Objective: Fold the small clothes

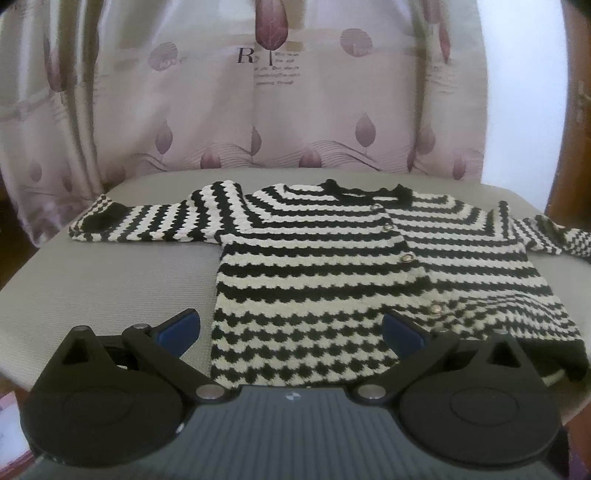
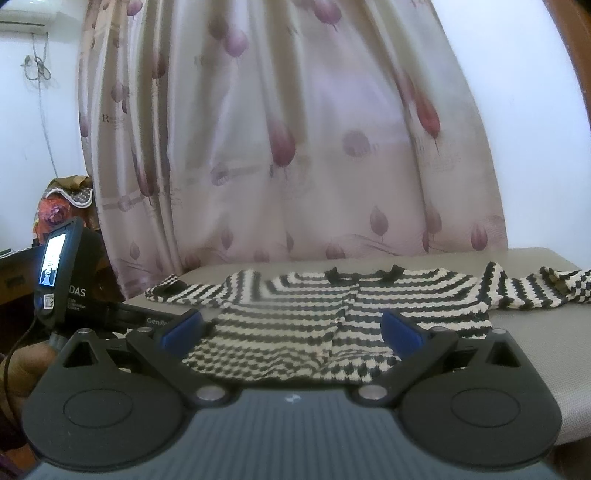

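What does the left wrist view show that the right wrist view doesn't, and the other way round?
Only the left wrist view: the cardigan's metal buttons sharply, and printed lettering on the curtain.

Only the right wrist view: the left gripper's body with its lit screen, an air conditioner and its cord.

Both: the striped cardigan lying flat, sleeves spread, on the grey surface, with each view's own tongs open.

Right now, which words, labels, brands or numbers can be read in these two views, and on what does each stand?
"R": large letter on the curtain, beside a printed leaf.
Small print lines under it: too blurred to read.
"DAS": on the black device with a lit screen; start of the word cut off.
"GenR": on the black bar behind the right claw; remainder hidden.
Cardigan: no text.
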`<state>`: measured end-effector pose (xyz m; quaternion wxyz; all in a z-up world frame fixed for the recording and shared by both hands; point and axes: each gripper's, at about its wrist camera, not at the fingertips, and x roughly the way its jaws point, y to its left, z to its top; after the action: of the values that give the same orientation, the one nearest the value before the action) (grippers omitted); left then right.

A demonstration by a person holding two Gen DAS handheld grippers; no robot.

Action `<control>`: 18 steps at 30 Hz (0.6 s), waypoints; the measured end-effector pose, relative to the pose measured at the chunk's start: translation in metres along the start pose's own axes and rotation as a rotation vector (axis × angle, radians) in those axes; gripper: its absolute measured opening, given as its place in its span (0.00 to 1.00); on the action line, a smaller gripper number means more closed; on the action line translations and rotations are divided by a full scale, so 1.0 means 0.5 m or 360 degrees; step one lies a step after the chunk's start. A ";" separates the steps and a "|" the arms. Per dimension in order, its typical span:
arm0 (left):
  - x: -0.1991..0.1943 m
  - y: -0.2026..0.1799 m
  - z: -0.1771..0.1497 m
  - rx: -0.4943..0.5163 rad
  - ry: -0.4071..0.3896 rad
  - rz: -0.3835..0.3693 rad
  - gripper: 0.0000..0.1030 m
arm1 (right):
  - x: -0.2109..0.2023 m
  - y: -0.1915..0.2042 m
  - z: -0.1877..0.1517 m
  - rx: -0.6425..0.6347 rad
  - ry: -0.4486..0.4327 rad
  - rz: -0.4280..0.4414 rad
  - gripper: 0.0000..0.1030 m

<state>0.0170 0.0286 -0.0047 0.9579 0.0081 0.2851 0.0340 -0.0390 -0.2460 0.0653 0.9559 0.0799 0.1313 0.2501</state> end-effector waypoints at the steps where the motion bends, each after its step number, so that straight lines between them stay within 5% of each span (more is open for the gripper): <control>1: 0.005 0.002 0.003 0.0000 0.0006 0.0006 1.00 | 0.004 -0.002 0.001 0.0002 0.0006 0.0001 1.00; 18: 0.092 0.073 0.037 -0.0068 0.0059 0.0139 1.00 | 0.102 -0.007 0.034 -0.0006 0.0088 0.0075 1.00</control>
<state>0.0635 0.0681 -0.0129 0.9500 -0.0006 0.3014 0.0819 0.0103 -0.2250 0.0702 0.9459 0.0744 0.1553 0.2750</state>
